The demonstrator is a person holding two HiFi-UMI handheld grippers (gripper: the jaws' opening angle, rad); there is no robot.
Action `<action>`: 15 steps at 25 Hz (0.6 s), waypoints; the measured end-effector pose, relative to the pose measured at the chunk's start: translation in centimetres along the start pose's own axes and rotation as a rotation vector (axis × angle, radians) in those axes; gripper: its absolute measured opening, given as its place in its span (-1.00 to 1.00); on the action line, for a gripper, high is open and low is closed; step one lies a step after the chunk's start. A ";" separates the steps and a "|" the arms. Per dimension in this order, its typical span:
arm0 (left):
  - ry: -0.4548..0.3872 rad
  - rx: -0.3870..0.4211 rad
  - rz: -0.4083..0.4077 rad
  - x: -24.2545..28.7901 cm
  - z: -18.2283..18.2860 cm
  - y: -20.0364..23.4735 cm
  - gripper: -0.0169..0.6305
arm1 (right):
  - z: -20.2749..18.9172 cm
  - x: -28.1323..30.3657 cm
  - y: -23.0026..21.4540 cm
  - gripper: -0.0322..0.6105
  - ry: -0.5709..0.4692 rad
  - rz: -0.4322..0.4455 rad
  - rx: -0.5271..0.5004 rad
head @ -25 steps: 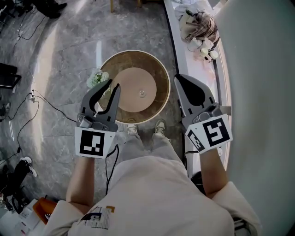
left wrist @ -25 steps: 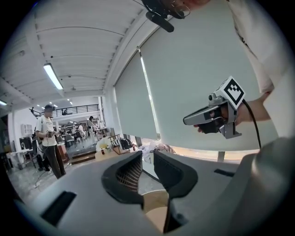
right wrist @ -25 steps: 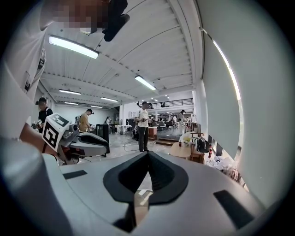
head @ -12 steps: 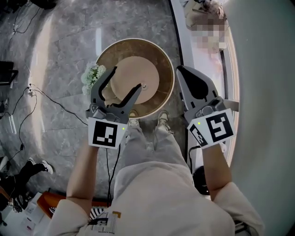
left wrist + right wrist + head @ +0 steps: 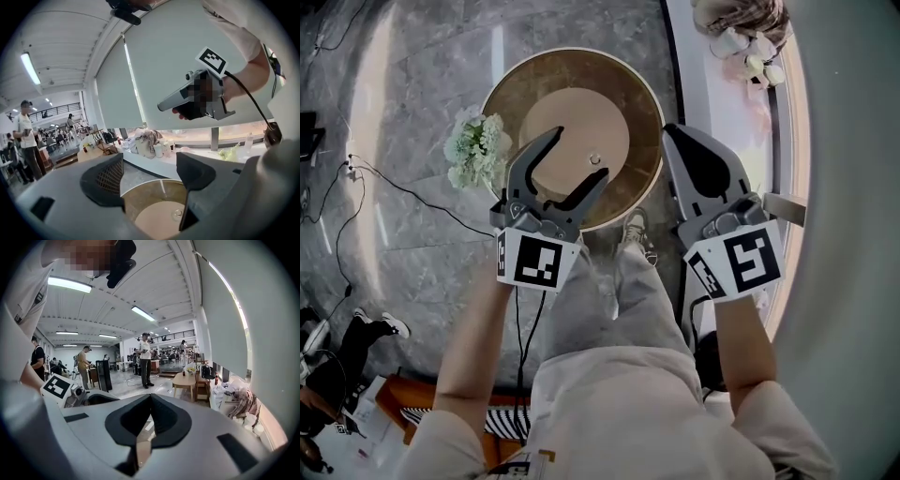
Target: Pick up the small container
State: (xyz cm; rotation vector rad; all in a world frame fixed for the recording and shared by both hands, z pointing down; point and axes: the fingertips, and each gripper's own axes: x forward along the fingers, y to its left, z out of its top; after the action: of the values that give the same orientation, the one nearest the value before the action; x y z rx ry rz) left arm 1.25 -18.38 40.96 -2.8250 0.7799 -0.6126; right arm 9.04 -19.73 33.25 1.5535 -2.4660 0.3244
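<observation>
The small container (image 5: 594, 159) is a tiny clear round thing at the middle of the round brown table (image 5: 511, 94). My left gripper (image 5: 579, 157) hangs above it and is open. Its jaws have just been opening, and nothing is gripped between them. In the left gripper view the small container (image 5: 176, 214) lies low on the table's pale inner disc, just under the right jaw of my left gripper (image 5: 150, 180). My right gripper (image 5: 669, 133) is shut and empty over the table's right rim. From the left it shows as the right gripper (image 5: 160, 107), held in a hand.
A bunch of pale flowers (image 5: 473, 150) sits at the table's left edge. A white ledge (image 5: 722, 103) runs along the right with clothes and cups (image 5: 742, 28) on it. Cables (image 5: 384, 197) trail over the grey floor. People (image 5: 145, 359) stand far off in the hall.
Both grippers have come down toward the table. The left jaws went from nearly shut to wide apart. The right jaws stayed shut.
</observation>
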 end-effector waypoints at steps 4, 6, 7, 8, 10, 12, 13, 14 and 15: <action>-0.010 -0.064 -0.034 1.8 -3.8 -1.2 0.09 | -2.9 1.4 -0.3 -0.88 0.023 -0.011 0.011; 0.002 -0.072 -0.054 2.8 -5.6 -1.8 0.09 | -4.4 2.0 -0.5 -0.88 0.035 -0.016 0.023; 0.011 -0.069 -0.067 3.3 -6.6 -2.2 0.09 | -5.2 2.3 -0.6 -0.88 0.040 -0.019 0.027; 0.020 -0.064 -0.080 3.9 -7.6 -2.6 0.09 | -6.0 2.5 -0.7 -0.88 0.044 -0.020 0.027; 0.032 -0.055 -0.101 4.9 -9.5 -3.6 0.09 | -7.7 3.0 -0.8 -0.88 0.054 -0.018 0.023; 0.038 -0.053 -0.120 5.6 -11.2 -4.4 0.09 | -9.3 3.5 -0.7 -0.88 0.064 -0.012 0.022; 0.041 -0.053 -0.129 6.0 -12.0 -4.8 0.09 | -10.1 3.8 -0.8 -0.88 0.069 -0.011 0.025; 0.045 -0.056 -0.138 6.3 -12.9 -5.1 0.09 | -10.8 4.0 -0.8 -0.88 0.073 -0.011 0.028; 0.049 -0.061 -0.147 6.6 -13.9 -5.4 0.09 | -11.6 4.3 -1.0 -0.88 0.076 -0.012 0.032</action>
State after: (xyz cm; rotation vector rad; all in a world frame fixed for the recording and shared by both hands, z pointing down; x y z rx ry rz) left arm 3.08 -17.64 57.13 -2.9528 0.6127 -0.6935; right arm 8.76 -20.46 45.65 1.5384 -2.4046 0.4144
